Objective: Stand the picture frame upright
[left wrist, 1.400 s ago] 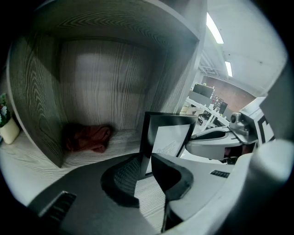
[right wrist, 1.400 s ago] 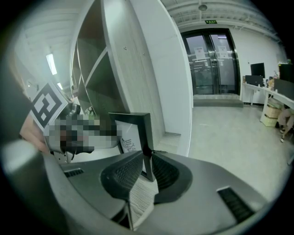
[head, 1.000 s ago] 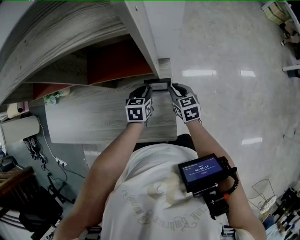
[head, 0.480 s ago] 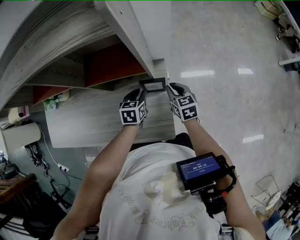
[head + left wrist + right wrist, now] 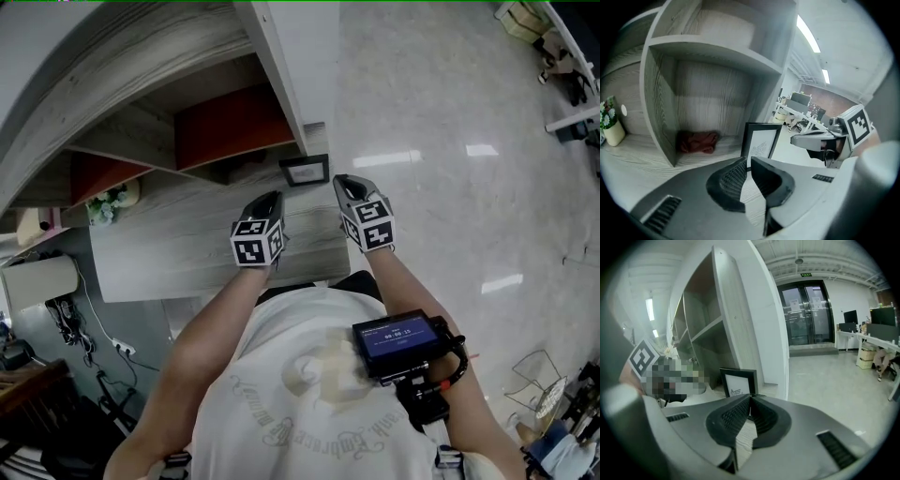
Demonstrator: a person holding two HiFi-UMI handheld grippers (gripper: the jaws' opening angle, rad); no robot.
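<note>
1. Done, as I judge it: the picture frame (image 5: 306, 170) stands upright on the tabletop (image 5: 178, 246), just beside the shelf unit's white end panel (image 5: 277, 75), with neither gripper touching it.
2. Left: apparently nothing beyond backing away. The left gripper (image 5: 273, 197) has just been closing and is all but together on nothing. The right gripper (image 5: 343, 179) is fully together and empty.
3. The frame is thin and black, around a pale print with a small dark drawing.
</note>
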